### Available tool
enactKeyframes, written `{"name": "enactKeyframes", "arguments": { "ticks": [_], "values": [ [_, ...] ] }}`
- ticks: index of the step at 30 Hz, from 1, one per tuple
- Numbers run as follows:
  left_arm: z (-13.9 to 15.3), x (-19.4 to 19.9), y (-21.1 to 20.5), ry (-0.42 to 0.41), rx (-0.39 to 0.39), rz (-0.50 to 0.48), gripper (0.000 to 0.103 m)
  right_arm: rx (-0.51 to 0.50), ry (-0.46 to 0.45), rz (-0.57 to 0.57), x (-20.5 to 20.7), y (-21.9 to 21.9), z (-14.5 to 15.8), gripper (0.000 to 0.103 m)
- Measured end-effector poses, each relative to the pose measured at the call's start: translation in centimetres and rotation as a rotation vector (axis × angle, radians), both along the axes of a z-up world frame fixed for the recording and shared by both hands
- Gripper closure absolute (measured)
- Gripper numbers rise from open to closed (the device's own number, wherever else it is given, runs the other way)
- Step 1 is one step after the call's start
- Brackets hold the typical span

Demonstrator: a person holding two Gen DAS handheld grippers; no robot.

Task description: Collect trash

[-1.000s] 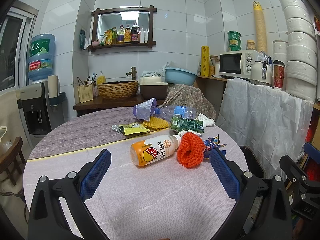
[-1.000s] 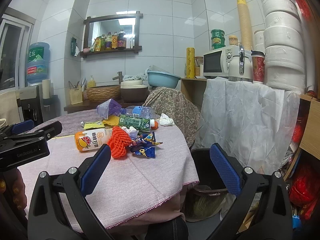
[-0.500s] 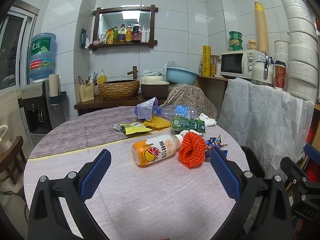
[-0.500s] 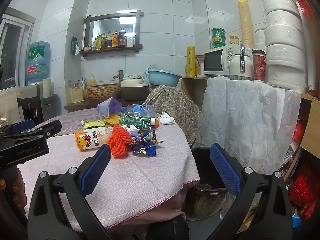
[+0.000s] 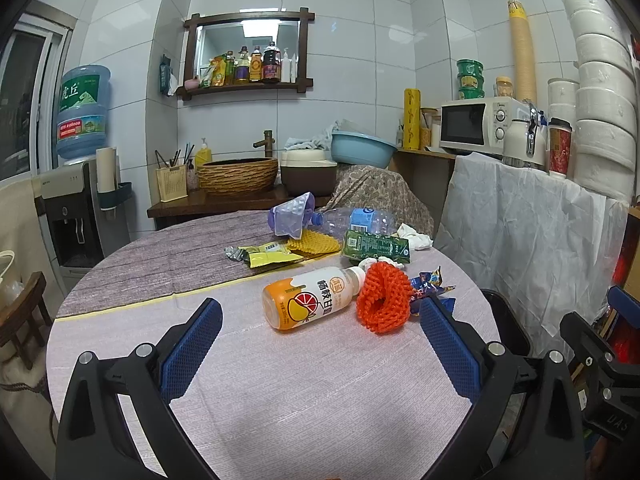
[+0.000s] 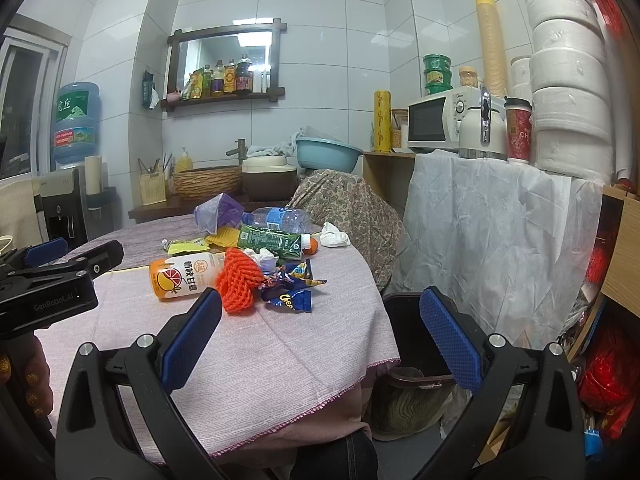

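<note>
Trash lies on the round table (image 5: 280, 400): an orange juice bottle (image 5: 310, 298) on its side, an orange foam net (image 5: 382, 300), blue snack wrappers (image 6: 290, 294), a green carton (image 5: 376, 245), a clear water bottle (image 5: 356, 220), a yellow wrapper (image 5: 268, 254), a purple bag (image 5: 292, 216) and white tissues (image 6: 334, 236). My left gripper (image 5: 320, 344) is open and empty, just short of the juice bottle. My right gripper (image 6: 320, 336) is open and empty at the table's right edge, above a dark trash bin (image 6: 416, 364).
A white-draped shelf (image 6: 488, 240) with a microwave (image 6: 436, 124) and stacked bowls stands right. A counter with a basket sink (image 5: 238, 174) is behind the table. A water dispenser (image 5: 76, 184) and a wooden stool (image 5: 24, 320) stand left.
Both grippers have drifted slightly; the trash sits a touch nearer in the left wrist view. Nothing was taken hold of or moved.
</note>
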State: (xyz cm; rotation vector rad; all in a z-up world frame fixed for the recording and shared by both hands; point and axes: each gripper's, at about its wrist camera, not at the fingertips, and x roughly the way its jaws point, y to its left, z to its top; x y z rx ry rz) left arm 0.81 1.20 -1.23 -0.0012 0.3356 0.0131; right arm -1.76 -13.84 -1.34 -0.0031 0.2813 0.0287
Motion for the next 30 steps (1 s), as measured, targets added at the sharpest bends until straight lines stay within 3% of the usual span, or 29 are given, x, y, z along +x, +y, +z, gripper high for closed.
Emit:
{"name": "enactKeyframes", "arguments": {
  "ticks": [10,20,24,30],
  "values": [
    [-1.1,3.0,2.8,0.122,-0.045,-0.027,0.005,-0.002,0.128,0.108,3.7,-0.4,-1.5,0.005],
    [-2.1,8.0,4.9,0.291,0.018,-0.151,0.005,0.069,0.285,0.344,10.9,2.2,-3.2,0.005],
    [-1.7,10.1,4.6,0.314,0.081,-0.199,0.005,0.086,0.347,0.418,14.8,4.1,-3.1,0.024],
    [-1.2,13.7,4.1,0.367,0.144,-0.290,0.005,0.070,0.411,0.424,20.0,5.9,-3.2,0.037]
  ]
}}
